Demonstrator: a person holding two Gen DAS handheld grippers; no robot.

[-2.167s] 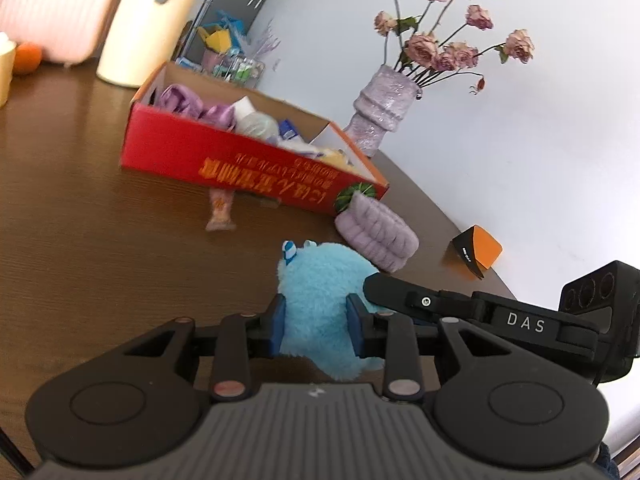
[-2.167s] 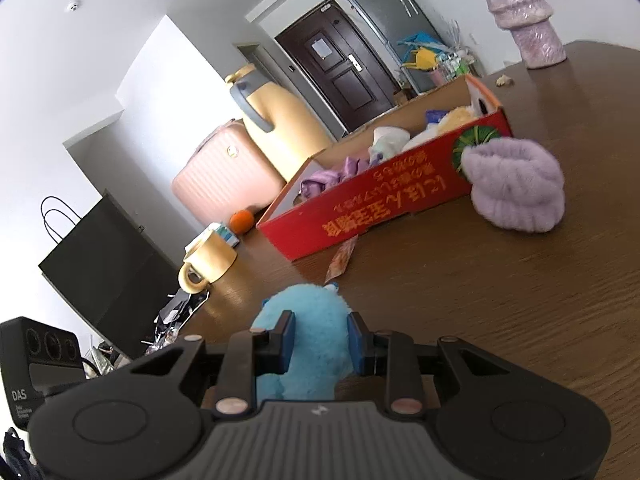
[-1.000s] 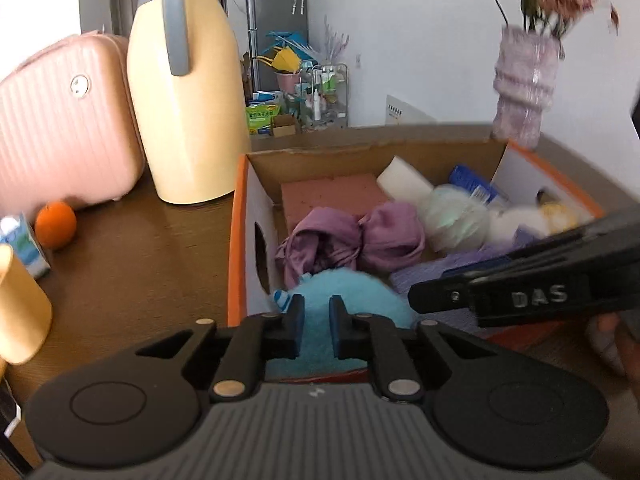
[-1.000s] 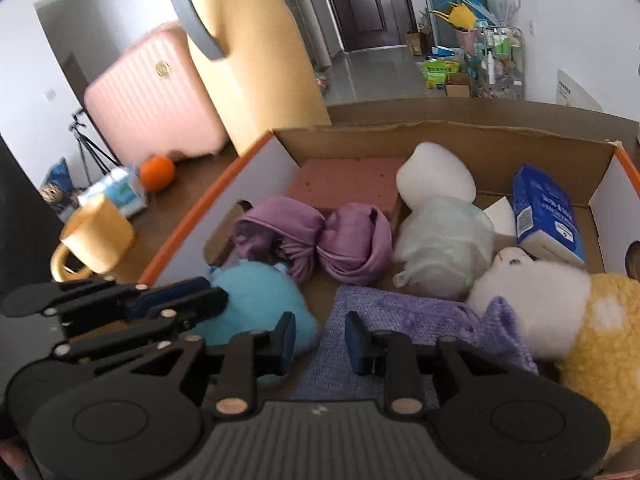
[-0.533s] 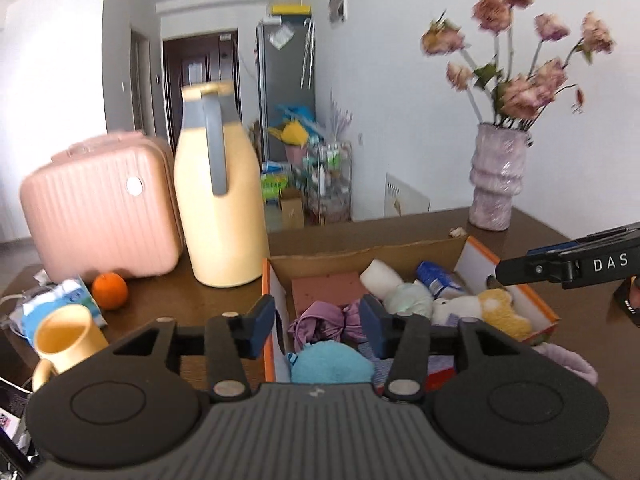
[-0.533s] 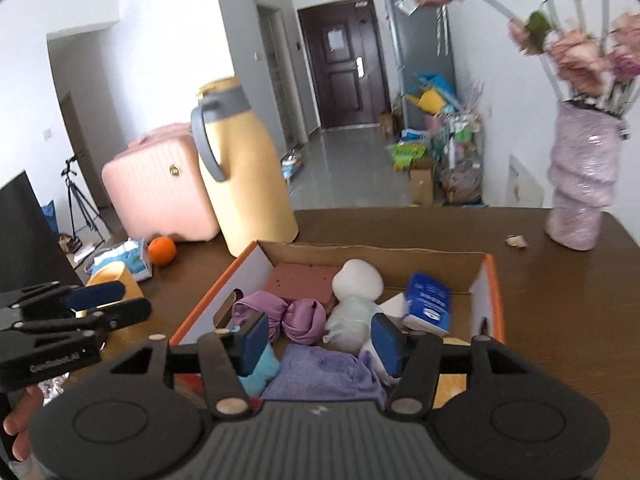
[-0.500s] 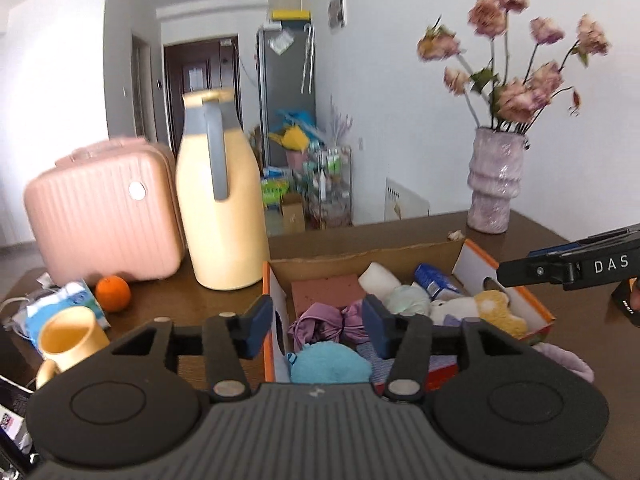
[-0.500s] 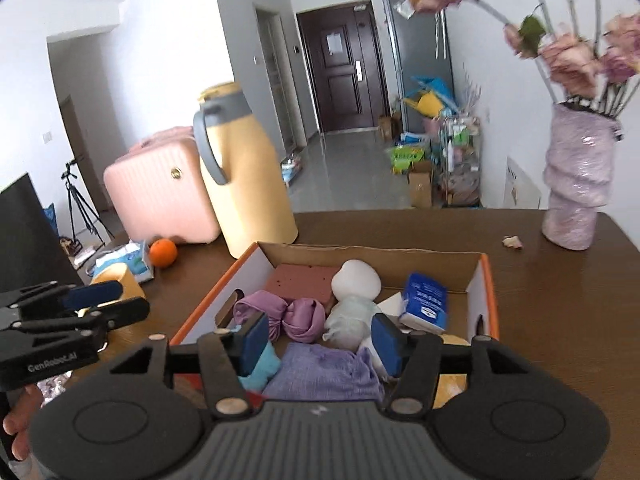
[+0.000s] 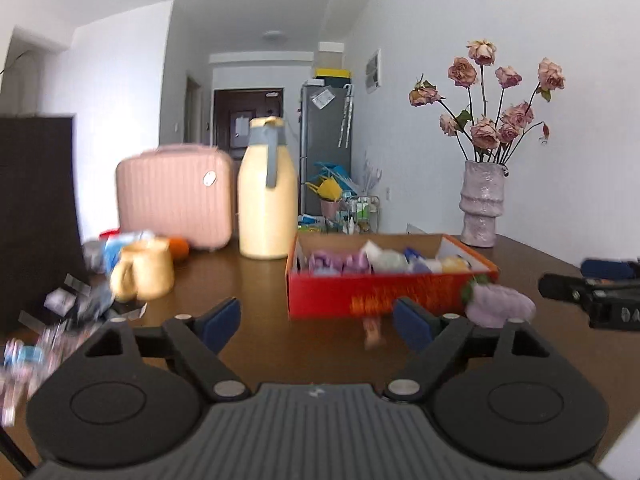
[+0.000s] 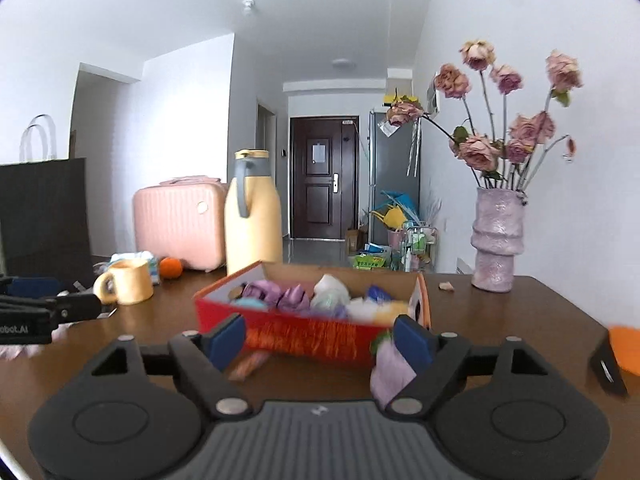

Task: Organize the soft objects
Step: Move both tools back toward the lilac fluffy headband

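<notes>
A red cardboard box stands on the brown table and holds several soft things: purple cloths, a white ball, a yellow plush and the blue plush. A lilac fuzzy band lies on the table at the box's front right corner. My left gripper is open and empty, held back from the box. My right gripper is open and empty, in front of the box.
A yellow mug, an orange, a pink case and a tall yellow jug stand to the left. A vase of dried roses stands at the back right. A small pink packet lies before the box. An orange-black item is at the right.
Both grippers carried the blue plush into the box, let it go, opened wide and pulled back and down from the box to table level.
</notes>
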